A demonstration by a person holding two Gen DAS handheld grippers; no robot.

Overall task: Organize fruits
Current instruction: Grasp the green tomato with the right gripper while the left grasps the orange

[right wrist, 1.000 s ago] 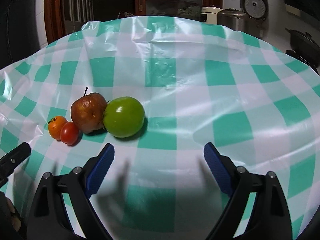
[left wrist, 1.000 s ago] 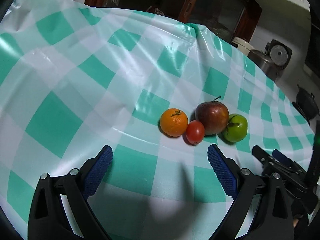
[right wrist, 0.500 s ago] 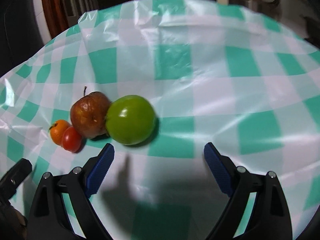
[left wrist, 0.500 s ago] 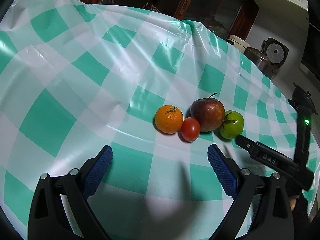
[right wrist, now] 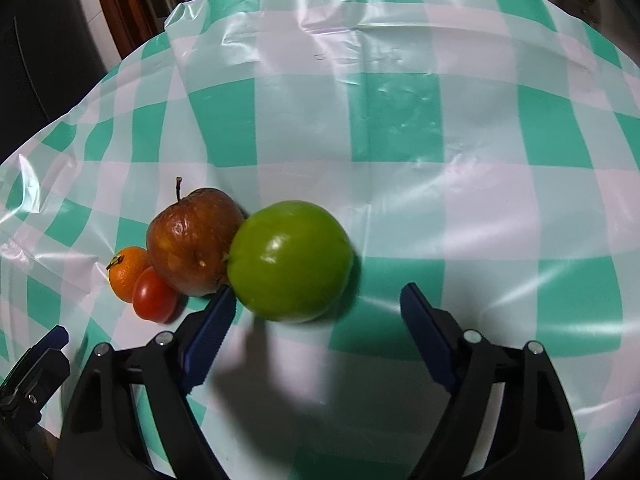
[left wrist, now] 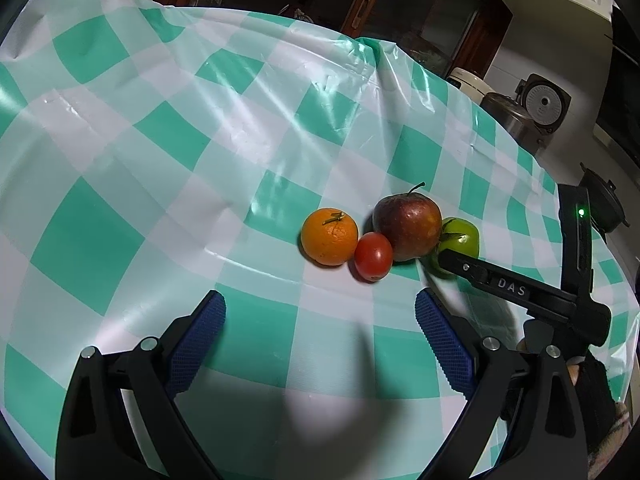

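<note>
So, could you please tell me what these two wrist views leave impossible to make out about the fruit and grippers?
- Left wrist view: the green tomato is mostly hidden by the apple and the right gripper, whose jaws are closing.
- Right wrist view: the orange is half covered by the red tomato and apple.
- Right wrist view: whether the blue pad touches the green tomato is unclear.

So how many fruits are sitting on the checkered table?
4, all bunched in a row. The orange is at the left end, the small red tomato beside it, then the dark red apple, and the green tomato at the right end. None looks hidden.
</note>
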